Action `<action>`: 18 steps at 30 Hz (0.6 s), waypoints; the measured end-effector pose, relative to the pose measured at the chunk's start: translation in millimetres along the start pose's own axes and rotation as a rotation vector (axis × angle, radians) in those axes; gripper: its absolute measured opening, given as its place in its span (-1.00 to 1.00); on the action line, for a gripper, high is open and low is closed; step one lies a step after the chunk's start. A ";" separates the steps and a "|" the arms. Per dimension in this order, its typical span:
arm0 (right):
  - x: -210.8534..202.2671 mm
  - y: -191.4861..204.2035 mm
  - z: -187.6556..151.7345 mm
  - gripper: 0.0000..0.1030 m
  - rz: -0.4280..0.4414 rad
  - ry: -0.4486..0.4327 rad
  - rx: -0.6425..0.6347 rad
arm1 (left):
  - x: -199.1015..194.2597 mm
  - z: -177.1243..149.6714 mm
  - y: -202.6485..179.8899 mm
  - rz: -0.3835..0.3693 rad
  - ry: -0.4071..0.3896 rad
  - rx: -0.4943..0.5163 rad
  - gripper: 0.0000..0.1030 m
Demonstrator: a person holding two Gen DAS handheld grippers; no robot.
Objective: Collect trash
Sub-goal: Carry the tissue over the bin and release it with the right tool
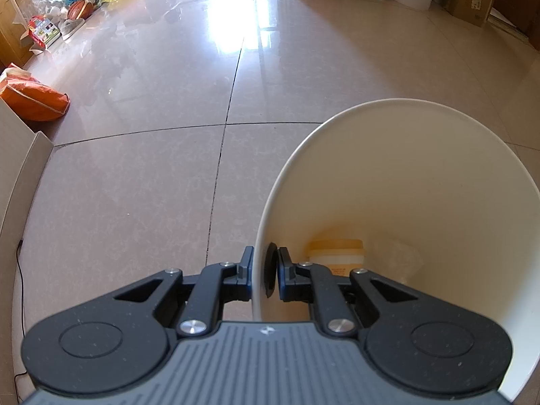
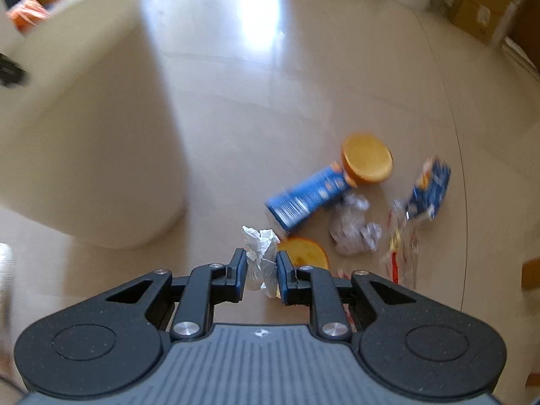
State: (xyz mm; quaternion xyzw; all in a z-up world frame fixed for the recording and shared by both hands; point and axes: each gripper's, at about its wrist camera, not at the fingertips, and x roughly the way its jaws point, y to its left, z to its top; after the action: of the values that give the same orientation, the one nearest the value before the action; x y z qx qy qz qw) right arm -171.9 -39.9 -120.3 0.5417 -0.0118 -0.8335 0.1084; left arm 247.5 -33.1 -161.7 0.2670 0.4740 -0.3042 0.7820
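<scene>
Between the right tool (image 2: 260, 271) pads, white crumpled tissue (image 2: 260, 256)

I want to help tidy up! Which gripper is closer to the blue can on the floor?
Right. The right gripper, shut on a crumpled white tissue, hangs just short of the blue can. The left gripper is off at the white bin, clamped on its rim.

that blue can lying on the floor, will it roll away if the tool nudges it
Probably yes: the blue can lies on its side on smooth, glossy tile. Crumpled paper right beside it might stop it rolling that way. It looks like a light snack tube, so likely easy to knock aside.
</scene>
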 end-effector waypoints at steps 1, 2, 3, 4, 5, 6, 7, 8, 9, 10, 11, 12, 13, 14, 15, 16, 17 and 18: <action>-13.9 5.8 4.5 -0.56 0.005 -0.018 0.007 | -0.1 -0.1 -0.2 0.000 0.000 0.000 -0.79; -25.3 8.8 10.0 -0.56 0.016 -0.037 -0.006 | -0.1 -0.1 -0.2 0.000 0.000 0.000 -0.79; -38.6 13.6 16.2 -0.56 0.032 -0.056 -0.018 | -0.1 0.0 -0.1 0.000 0.000 0.001 -0.78; -51.0 17.8 23.2 -0.56 0.054 -0.074 -0.024 | -0.2 0.1 -0.7 0.001 -0.001 0.003 -0.78; -61.8 21.9 30.5 -0.56 0.077 -0.086 -0.031 | -0.1 0.0 -1.0 0.001 -0.001 0.004 -0.78; -70.2 26.2 37.6 -0.56 0.093 -0.096 -0.042 | -0.1 0.1 -1.3 0.000 -0.001 0.003 -0.78; -79.6 31.4 45.4 -0.56 0.108 -0.112 -0.061 | -0.2 0.2 -1.3 -0.001 0.000 0.001 -0.78; -87.2 35.7 51.5 -0.56 0.118 -0.126 -0.078 | -0.1 0.5 -1.5 -0.001 0.001 0.000 -0.78; -95.0 41.2 59.5 -0.56 0.129 -0.136 -0.101 | -0.1 0.7 -1.7 0.000 0.001 0.001 -0.78; -100.6 45.4 65.4 -0.56 0.135 -0.141 -0.113 | -0.3 1.0 -2.0 0.000 0.001 0.003 -0.78; -105.6 49.4 71.5 -0.56 0.142 -0.149 -0.126 | -0.4 1.3 -2.8 0.002 0.000 0.006 -0.78; -109.7 53.7 77.1 -0.56 0.151 -0.150 -0.139 | -0.3 1.3 -3.7 0.003 -0.001 0.008 -0.78; -112.5 58.6 82.4 -0.56 0.157 -0.147 -0.153 | -0.2 1.2 -4.4 0.004 -0.001 0.008 -0.78; -115.7 63.5 87.4 -0.56 0.159 -0.152 -0.167 | -0.1 1.1 -4.9 0.004 -0.001 0.008 -0.78; -118.6 68.4 91.1 -0.56 0.163 -0.158 -0.181 | 0.0 1.1 -4.9 0.004 -0.001 0.007 -0.78; -119.8 72.3 94.9 -0.56 0.173 -0.163 -0.195 | 0.1 1.3 -5.1 0.003 0.000 0.006 -0.78; -122.4 76.3 95.4 -0.56 0.179 -0.169 -0.201 | 0.0 1.3 -5.5 0.002 0.001 0.004 -0.78; -123.2 80.1 98.4 -0.54 0.184 -0.174 -0.207 | -0.1 1.6 -5.6 0.001 0.002 0.004 -0.78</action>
State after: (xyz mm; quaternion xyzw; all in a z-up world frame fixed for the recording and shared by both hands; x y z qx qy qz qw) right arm -199.6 -103.9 42.2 0.4500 0.0151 -0.8606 0.2380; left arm 244.3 -38.0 -161.6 0.2689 0.4739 -0.3044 0.7813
